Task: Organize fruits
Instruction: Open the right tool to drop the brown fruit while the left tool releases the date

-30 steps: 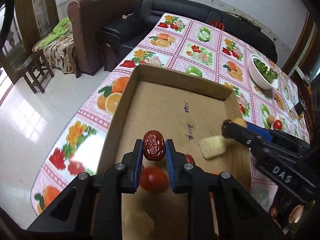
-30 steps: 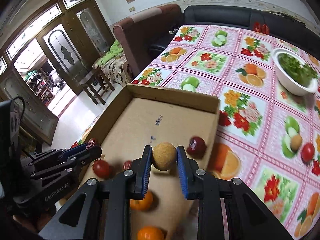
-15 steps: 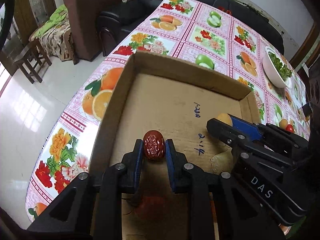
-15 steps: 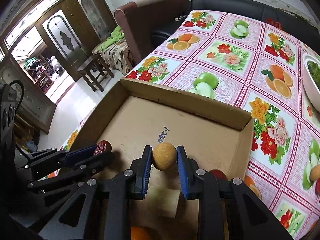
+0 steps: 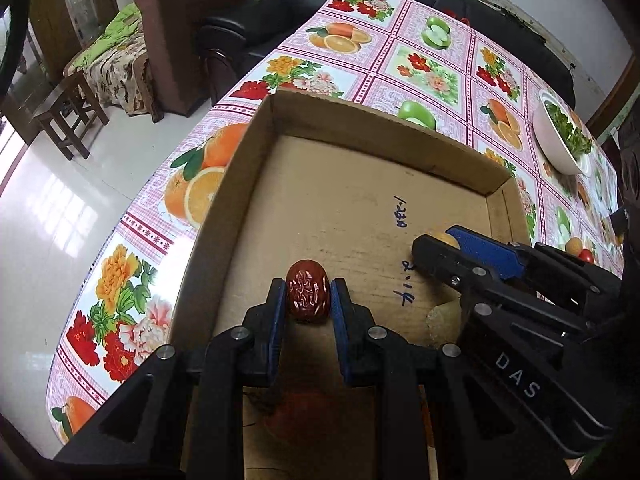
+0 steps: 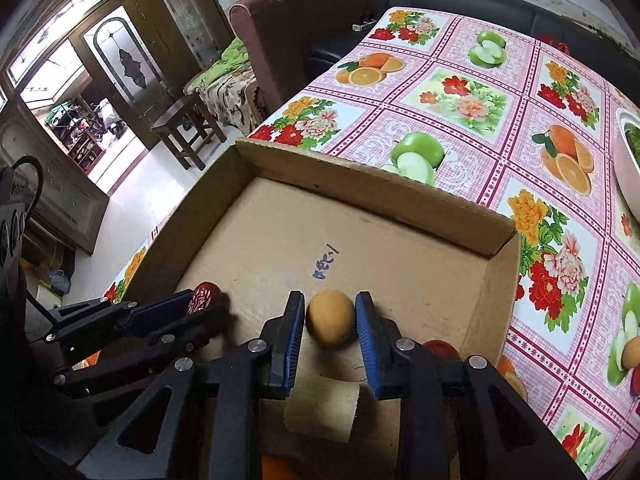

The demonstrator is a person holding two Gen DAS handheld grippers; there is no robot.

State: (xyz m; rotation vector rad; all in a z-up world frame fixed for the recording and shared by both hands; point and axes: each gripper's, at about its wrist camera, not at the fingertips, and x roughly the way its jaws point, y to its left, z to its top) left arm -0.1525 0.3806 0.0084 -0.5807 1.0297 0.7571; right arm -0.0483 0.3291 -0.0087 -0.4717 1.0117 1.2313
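Two words can be read — "DAS" on the right tool's (image 5: pixel 434 240) arm, and blue pen scrawl, not legible, on the cardboard box (image 5: pixel 360 200) floor. Left tool (image 5: pixel 308 300) is clamped on a red date (image 5: pixel 308 297); the right one grips a round tan fruit (image 6: pixel 331 318). Since a second ago both have travelled deeper over the box — its far wall looms nearer. A fruit-print cloth covers the desk (image 6: pixel 480 100); dark sofa (image 6: pixel 460 0) behind.
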